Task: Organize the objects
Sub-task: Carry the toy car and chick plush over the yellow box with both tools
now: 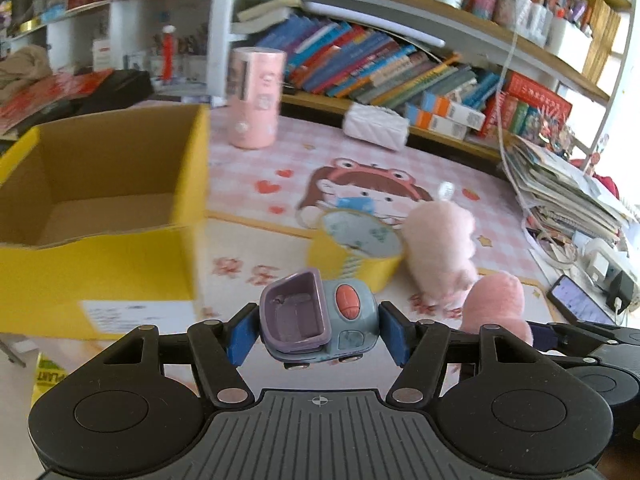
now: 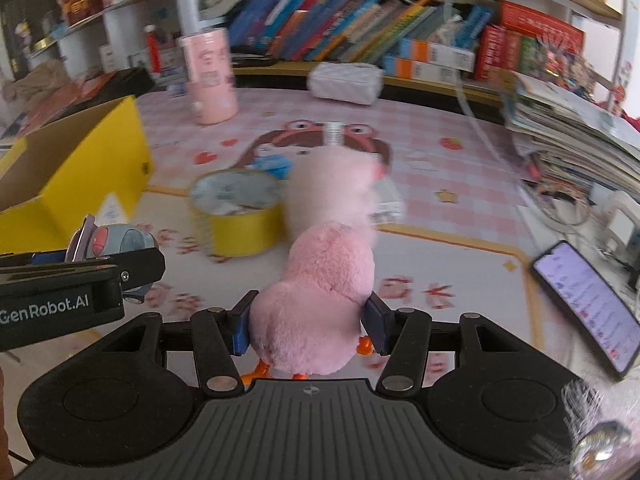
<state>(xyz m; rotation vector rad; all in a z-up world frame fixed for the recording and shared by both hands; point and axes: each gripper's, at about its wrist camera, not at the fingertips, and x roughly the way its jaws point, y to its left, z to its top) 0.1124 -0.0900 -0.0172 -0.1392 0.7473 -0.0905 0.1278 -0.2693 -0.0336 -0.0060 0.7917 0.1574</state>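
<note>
While its 2 blue pads press on either flank of a small grey-blue toy truck (image 1: 318,320), the left gripper (image 1: 318,330) holds that toy clear of the table, jaws about half spread, the purple tipper bed facing up and an orange oval on the cab roof. In the right wrist view the same truck shows side-on at the left edge, gripped in the left tool's black fingers. The right gripper (image 2: 310,326) is clamped narrowly on a pink plush bird (image 2: 320,300), its pads sunk into the fluff and 2 orange feet poking out below. Just beyond the plush lies a paler pink plush toy (image 2: 328,188) with a white tag, resting on the table beside a yellow round tin (image 2: 240,224) that has a patterned lid. To the left stands an open yellow cardboard box (image 1: 100,264), its inside bare brown card. All of this sits on a pink checked mat (image 1: 280,160) printed with a cartoon girl. Farther back stand a pink cylinder (image 1: 256,98) and a white quilted pouch (image 1: 376,124), with bookshelves (image 1: 380,64) behind. A lit phone (image 2: 588,304) lies at the right, near a stack of papers (image 2: 568,136).
</note>
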